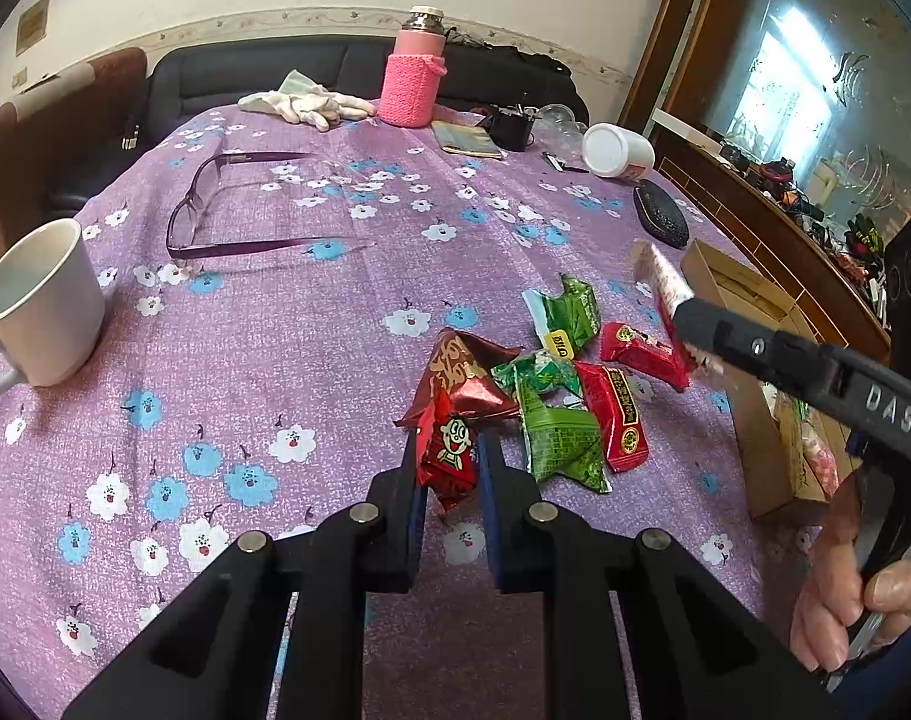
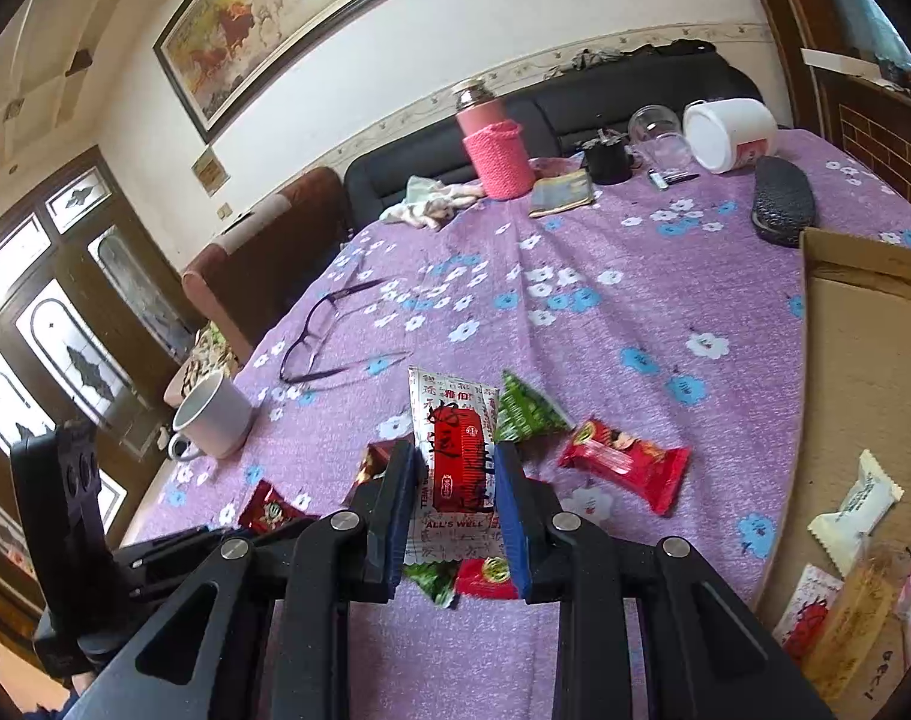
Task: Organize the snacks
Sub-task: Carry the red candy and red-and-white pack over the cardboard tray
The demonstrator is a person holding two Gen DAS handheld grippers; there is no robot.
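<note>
My left gripper is shut on a small red candy packet with a cartoon face, held above the purple cloth. Beyond it lie a red foil pyramid snack, green packets and red packets. My right gripper is shut on a white and red sachet; it also shows in the left wrist view, held over the pile. A cardboard box at the right holds several snacks. A red packet and a green packet lie under the right gripper.
A white mug stands at the left and purple glasses lie mid-table. A pink-sleeved flask, white gloves, a tipped white jar and a black case sit at the far side.
</note>
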